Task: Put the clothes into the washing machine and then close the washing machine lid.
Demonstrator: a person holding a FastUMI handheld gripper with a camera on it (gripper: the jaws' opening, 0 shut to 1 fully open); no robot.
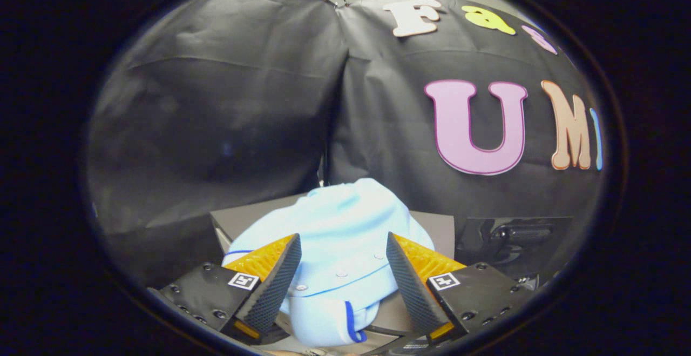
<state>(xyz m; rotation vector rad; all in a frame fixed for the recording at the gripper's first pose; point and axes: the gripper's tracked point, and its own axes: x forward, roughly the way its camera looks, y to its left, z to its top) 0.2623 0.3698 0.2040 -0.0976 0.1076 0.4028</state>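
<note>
Between the spread fingers of the claw (343,248), a pale blue garment (337,226), ungripped.

The one view rode on the claw (343,261) and looked forward along its two fingers (272,286), which stood apart at the bottom; it sat low and close over a folded pale blue garment (337,226) lying between them on a dark table (237,221); beyond, it faced the booth's black cloth wall (216,102), near and filling the background.
</note>
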